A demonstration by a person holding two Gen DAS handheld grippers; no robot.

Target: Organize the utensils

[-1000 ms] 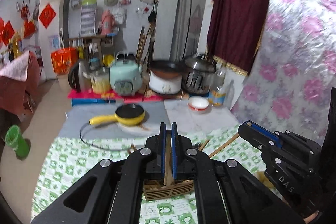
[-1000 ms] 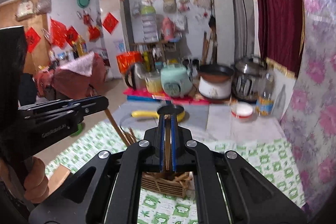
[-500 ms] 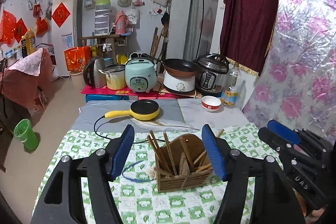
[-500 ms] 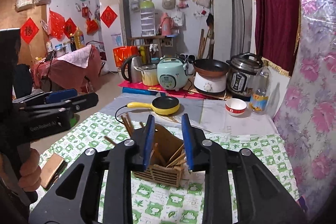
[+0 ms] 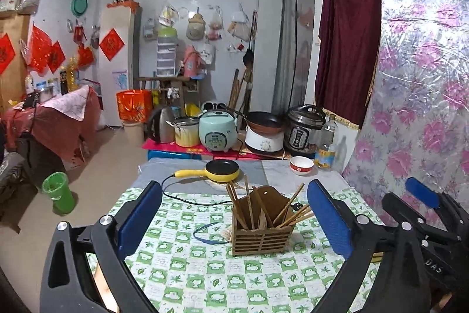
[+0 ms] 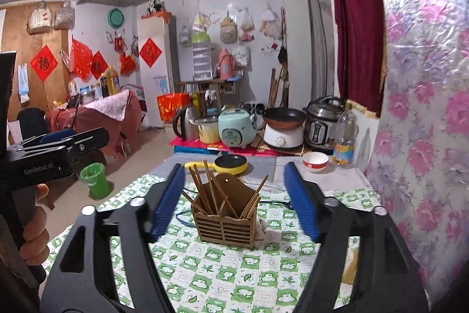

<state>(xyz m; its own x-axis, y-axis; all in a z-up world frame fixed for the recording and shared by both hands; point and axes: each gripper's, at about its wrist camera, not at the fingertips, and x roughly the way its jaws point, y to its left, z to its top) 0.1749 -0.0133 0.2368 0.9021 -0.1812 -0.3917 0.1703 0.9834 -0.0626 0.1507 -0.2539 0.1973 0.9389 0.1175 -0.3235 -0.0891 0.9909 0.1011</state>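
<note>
Item: wooden holder [image 5: 261,228] of chopsticks [image 5: 293,215], mid-desk [image 5: 205,269]. Our left gripper [image 5: 237,219] and right gripper [image 6: 234,197] both spread, empty. We judge a careless nudge could topple it.

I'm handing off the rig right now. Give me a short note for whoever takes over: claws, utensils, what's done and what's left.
Left claw: open, empty, back from the holder.
Right claw: open, empty, also back from it.
Wooden utensil holder stands upright on the green checked tablecloth; chopsticks and other wooden pieces stand or lean inside.
Done: no loose utensils show on the cloth.
Left: check the table edges outside both views; straighten the leaning sticks if wanted.
</note>
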